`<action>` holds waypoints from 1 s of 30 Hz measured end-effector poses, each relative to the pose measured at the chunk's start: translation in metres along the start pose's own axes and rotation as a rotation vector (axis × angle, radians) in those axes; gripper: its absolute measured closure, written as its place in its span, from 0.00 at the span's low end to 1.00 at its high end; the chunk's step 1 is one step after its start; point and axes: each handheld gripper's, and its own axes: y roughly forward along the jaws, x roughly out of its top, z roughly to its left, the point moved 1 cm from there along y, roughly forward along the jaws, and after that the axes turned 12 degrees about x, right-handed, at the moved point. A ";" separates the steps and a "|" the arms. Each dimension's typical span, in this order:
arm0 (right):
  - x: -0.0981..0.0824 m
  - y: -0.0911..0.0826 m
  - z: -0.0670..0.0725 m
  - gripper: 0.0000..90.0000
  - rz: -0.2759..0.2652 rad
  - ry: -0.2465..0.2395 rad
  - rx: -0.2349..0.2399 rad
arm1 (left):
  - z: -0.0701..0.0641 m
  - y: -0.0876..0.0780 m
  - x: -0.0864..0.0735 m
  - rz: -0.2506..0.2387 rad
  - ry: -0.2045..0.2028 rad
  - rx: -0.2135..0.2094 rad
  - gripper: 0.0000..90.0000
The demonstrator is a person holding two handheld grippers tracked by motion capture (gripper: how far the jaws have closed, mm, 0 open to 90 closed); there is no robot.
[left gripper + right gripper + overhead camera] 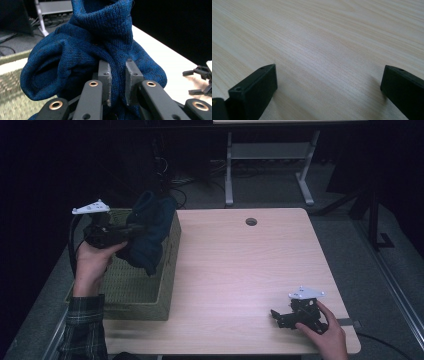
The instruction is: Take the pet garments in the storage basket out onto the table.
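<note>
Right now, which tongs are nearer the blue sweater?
Left. The left tongs are clamped on the sweater above the basket; the right tongs rest open on the table, far off.

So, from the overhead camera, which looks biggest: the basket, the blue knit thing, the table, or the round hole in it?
Largest to smallest as they look in the high view:
1. table
2. basket
3. blue knit cloth, held up by the left gripper, so nearer the camera
4. hole
</note>
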 end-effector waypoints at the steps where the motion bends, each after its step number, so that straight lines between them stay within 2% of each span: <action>1: 0.000 0.000 0.000 0.01 0.000 0.000 0.000 | -0.002 -0.002 0.006 -0.009 0.007 -0.007 0.86; 3: 0.000 0.000 0.000 0.01 0.000 0.000 0.000 | -0.007 -0.004 0.016 -0.028 0.017 -0.020 0.86; 5: 0.000 0.000 0.000 0.01 0.000 0.001 0.000 | -0.009 -0.005 0.019 -0.033 0.019 -0.024 0.86; 8: 0.000 0.000 0.000 0.01 0.000 0.001 0.000 | -0.017 -0.005 0.033 -0.047 0.039 -0.046 0.86; 14: 0.000 0.000 0.000 0.01 0.000 0.001 0.000 | -0.030 -0.002 0.050 -0.077 0.058 -0.075 0.86; 25: 0.000 0.000 0.000 0.01 0.000 0.002 0.001 | -0.059 0.015 0.073 -0.108 0.087 -0.135 0.87; 30: 0.000 0.000 0.000 0.01 0.002 -0.001 0.001 | -0.071 0.026 0.078 -0.110 0.099 -0.161 0.86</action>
